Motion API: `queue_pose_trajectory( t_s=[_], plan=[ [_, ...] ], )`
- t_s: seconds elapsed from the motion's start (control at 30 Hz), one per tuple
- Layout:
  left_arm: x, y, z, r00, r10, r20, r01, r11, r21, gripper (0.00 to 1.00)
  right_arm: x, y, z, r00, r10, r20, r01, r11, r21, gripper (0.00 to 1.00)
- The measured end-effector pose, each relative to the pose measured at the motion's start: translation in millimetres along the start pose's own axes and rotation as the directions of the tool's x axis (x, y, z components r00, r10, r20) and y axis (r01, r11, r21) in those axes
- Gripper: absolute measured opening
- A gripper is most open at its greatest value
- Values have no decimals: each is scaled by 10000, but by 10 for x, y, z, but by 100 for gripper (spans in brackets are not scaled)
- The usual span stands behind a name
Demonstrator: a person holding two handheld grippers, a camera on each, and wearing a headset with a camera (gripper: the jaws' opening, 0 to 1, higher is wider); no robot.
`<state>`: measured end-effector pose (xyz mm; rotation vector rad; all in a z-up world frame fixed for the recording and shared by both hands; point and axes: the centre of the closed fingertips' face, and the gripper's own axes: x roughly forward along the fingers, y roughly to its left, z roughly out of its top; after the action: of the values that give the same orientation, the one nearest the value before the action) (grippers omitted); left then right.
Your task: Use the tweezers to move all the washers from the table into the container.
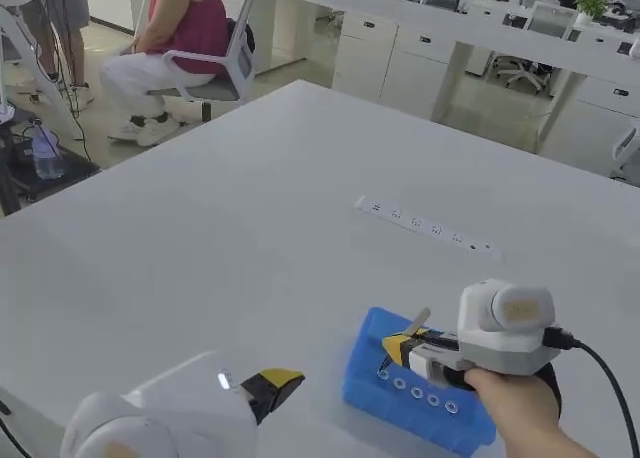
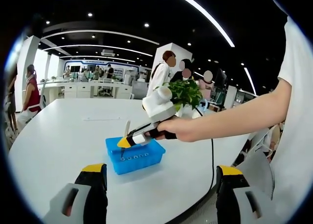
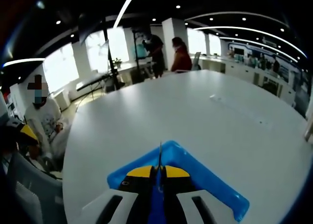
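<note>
The blue container (image 1: 470,430) stands near the table's front edge with a row of several washers (image 1: 425,395) inside. My right gripper (image 1: 400,346) hovers over its left end, shut on the tweezers (image 1: 417,321), whose tips point down into it. In the right gripper view the right gripper (image 3: 159,172) pinches the thin tweezers (image 3: 160,155) above the container (image 3: 205,177). My left gripper (image 1: 272,386) waits at the lower left, apart from the container. In its own view the left gripper (image 2: 161,185) is wide open, facing the container (image 2: 146,160), washers (image 2: 134,157) and the right gripper (image 2: 126,142).
A white power strip (image 1: 425,225) lies flat on the white table (image 1: 200,238) beyond the container. A person sits on a chair (image 1: 215,73) past the far left corner. Desks and office chairs stand behind. A potted plant (image 2: 186,93) shows behind the right gripper.
</note>
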<state>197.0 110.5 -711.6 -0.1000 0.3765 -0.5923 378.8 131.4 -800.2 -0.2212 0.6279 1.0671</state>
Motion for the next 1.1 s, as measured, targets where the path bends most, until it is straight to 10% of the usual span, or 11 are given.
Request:
queue_pose_trajectory(
  t_s=[0.67, 1.1],
  plan=[
    [70, -29, 4, 9990, -423, -114, 424, 9991, 84, 93, -791, 17, 134, 9863, -460, 1586, 373, 9977, 573, 4],
    [142, -131, 24, 9916, -1275, -198, 1277, 9917, 121, 80, -1245, 156, -282, 9876, -574, 1460, 470, 9962, 734, 4]
  ],
)
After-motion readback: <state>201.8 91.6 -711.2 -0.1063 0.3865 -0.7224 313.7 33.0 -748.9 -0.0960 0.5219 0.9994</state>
